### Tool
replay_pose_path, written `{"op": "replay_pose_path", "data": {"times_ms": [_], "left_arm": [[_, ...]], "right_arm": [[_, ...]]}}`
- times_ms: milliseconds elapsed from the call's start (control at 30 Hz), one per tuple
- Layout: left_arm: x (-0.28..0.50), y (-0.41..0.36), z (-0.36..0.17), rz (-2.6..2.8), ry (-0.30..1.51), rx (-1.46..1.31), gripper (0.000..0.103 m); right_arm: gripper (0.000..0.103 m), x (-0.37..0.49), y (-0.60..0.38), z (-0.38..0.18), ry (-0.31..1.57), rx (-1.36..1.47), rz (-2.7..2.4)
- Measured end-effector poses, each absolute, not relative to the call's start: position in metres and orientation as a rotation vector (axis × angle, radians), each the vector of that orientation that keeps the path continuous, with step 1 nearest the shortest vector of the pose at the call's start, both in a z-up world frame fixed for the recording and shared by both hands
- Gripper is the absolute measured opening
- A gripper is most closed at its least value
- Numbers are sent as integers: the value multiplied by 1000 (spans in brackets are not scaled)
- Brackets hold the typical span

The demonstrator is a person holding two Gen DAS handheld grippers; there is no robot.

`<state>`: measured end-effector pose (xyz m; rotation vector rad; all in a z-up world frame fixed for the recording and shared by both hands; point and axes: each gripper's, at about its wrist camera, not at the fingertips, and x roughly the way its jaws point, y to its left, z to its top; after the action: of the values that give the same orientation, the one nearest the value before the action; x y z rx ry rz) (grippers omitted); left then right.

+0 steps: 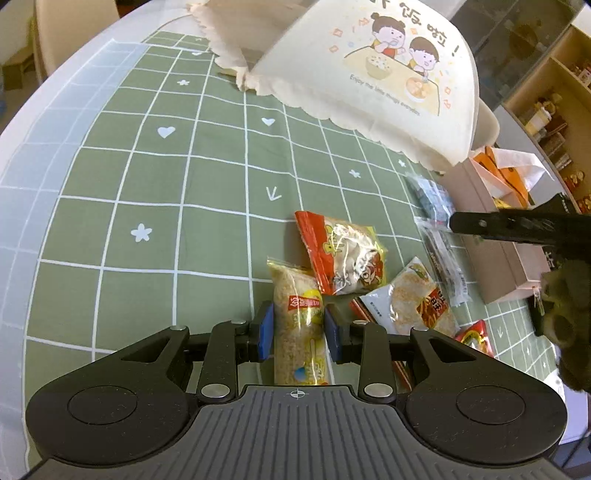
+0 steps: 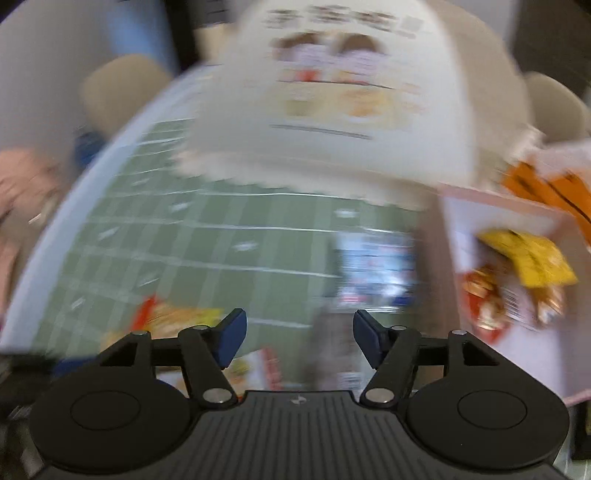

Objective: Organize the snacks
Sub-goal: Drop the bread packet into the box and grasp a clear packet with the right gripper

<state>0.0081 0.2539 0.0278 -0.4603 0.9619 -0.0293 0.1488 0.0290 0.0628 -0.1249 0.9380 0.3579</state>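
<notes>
My left gripper (image 1: 298, 326) is shut on a long yellow snack packet (image 1: 300, 317) that lies on the green checked tablecloth (image 1: 166, 206). Beside it lie a red-and-white snack bag (image 1: 343, 254), a white rice-cracker packet (image 1: 413, 299), a dark bar (image 1: 443, 258) and a small red packet (image 1: 474, 334). A pink box (image 1: 506, 251) at the right holds orange and yellow packets (image 2: 532, 262). My right gripper (image 2: 298, 338) is open and empty above the snacks near the box; its view is blurred. It also shows in the left wrist view (image 1: 517, 225).
A cream fabric bag with a cartoon print (image 1: 380, 77) stands at the back of the table. Shelves with jars (image 1: 554, 110) are at the far right. Chairs (image 1: 70, 33) stand beyond the table.
</notes>
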Motion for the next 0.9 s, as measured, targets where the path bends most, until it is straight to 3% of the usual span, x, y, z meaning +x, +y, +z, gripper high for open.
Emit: {"op": "replay_pose_path", "data": {"times_ms": [267,333,367,600,667,900], "left_arm": [[3,254,28,-33,966,-467,34],[1,253,28,-35,968,-466,34],[1,253,28,-34,967,-466,34],[2,243,30,-39,983,-386,35],[3,240,31,-43,988,-354,36],[6,226,34,-51,1017,-243,36]], "right_arm": [[61,172,38,21,1012,-93,208],[54,162,38,24,1032,-45,290],[46,154,37,24,1041,-35,341],[44,128,40,20,969,-98,375],[38,130,45,20,971,-109,378],[34,95,27,56,917,-56,466]]}}
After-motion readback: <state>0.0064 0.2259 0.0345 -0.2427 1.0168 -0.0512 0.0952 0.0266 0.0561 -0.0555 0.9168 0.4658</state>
